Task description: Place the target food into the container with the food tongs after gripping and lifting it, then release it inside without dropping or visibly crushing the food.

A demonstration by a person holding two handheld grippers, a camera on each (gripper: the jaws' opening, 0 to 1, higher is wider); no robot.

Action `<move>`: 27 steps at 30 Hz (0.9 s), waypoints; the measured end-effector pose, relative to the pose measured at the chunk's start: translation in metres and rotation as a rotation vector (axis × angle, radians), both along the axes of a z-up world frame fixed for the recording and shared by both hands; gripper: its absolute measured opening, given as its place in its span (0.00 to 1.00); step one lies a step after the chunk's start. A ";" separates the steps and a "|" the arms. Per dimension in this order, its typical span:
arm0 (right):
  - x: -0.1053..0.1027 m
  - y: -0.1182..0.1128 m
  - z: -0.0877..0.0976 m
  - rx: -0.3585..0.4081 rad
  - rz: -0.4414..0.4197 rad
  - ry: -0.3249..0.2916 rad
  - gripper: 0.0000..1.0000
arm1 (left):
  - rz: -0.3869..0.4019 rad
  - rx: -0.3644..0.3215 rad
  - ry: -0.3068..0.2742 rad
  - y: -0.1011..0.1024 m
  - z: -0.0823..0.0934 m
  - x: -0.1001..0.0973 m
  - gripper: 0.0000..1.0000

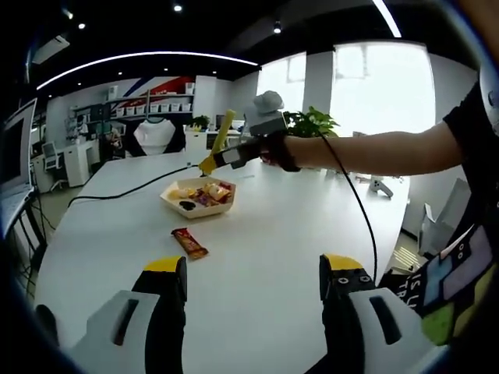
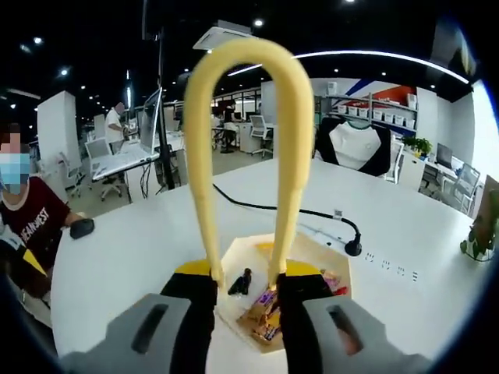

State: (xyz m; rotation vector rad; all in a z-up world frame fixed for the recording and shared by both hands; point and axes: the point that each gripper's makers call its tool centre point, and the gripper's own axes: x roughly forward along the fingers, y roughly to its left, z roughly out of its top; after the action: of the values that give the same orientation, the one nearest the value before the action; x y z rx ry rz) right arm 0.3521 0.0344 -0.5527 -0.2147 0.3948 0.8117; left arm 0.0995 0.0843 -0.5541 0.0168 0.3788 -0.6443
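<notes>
Snack bar (image 1: pixel 189 243) in a red-brown wrapper lies flat on the white table (image 1: pixel 265 257), just in front of the container (image 1: pixel 199 196) and apart from it, untouched. In the left gripper view, the left gripper (image 1: pixel 253 274) hangs low over the table with its black, yellow-tipped jaws spread wide and nothing between them. Beyond, the right gripper (image 1: pixel 214 161) reaches in from the right, holding the yellow food tongs (image 1: pixel 221 136) above the far side of the container, a shallow cream tray with several wrapped snacks inside.

Over to the right gripper view: the right gripper (image 2: pixel 245 282) has its jaws clamped on the two legs of the food tongs (image 2: pixel 246 140), whose loop arches toward the top of the picture. The container (image 2: pixel 308 243) sits directly beneath, showing colourful wrappers and one small dark piece (image 2: pixel 241 282) between the jaws.
</notes>
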 end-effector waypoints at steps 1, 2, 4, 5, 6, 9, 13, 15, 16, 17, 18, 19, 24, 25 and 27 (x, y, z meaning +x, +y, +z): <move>-0.005 0.002 -0.003 -0.015 0.001 -0.006 0.28 | 0.001 -0.002 0.002 0.000 0.000 0.000 0.73; -0.006 0.001 -0.003 -0.023 -0.008 -0.009 0.28 | 0.000 -0.002 0.001 0.000 0.000 -0.001 0.73; -0.012 0.003 -0.001 -0.088 0.001 -0.107 0.28 | 0.001 -0.004 0.000 -0.001 0.001 -0.001 0.73; -0.018 0.006 -0.004 -0.071 -0.004 -0.077 0.28 | 0.001 -0.005 0.000 -0.001 0.001 -0.001 0.73; -0.022 0.009 -0.006 -0.049 -0.012 -0.050 0.28 | -0.003 -0.011 -0.002 -0.002 0.002 -0.001 0.73; -0.034 0.018 -0.006 0.024 -0.021 -0.030 0.28 | -0.011 -0.014 -0.008 -0.003 0.004 -0.002 0.73; -0.048 0.027 -0.017 0.025 -0.027 -0.034 0.28 | 0.009 -0.021 -0.009 0.004 0.005 -0.002 0.73; -0.062 0.039 -0.025 0.106 -0.031 0.040 0.28 | 0.025 -0.013 -0.007 0.008 0.003 -0.001 0.73; -0.065 0.043 -0.028 0.123 -0.030 0.050 0.28 | 0.044 -0.012 -0.005 0.011 0.003 0.001 0.73; -0.069 0.047 -0.034 0.126 -0.036 0.062 0.28 | 0.058 -0.016 -0.005 0.015 0.004 0.002 0.73; -0.069 0.049 -0.039 0.117 -0.044 0.065 0.28 | 0.059 -0.020 -0.005 0.017 0.004 0.003 0.73; -0.070 0.050 -0.045 0.111 -0.060 0.077 0.28 | 0.063 -0.025 -0.004 0.018 0.005 0.004 0.73; -0.078 0.063 -0.061 0.177 -0.118 0.147 0.29 | 0.069 0.000 -0.023 0.022 0.006 0.006 0.73; -0.079 0.065 -0.063 0.172 -0.116 0.145 0.29 | 0.069 -0.003 -0.021 0.022 0.006 0.006 0.73; -0.078 0.065 -0.069 0.156 -0.142 0.149 0.29 | 0.074 -0.005 -0.021 0.024 0.006 0.006 0.73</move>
State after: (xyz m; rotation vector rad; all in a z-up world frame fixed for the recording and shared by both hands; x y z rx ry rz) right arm 0.2746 0.0997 -0.6214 0.0192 0.4791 0.7168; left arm 0.1058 0.1080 -0.5485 0.0045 0.3560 -0.5713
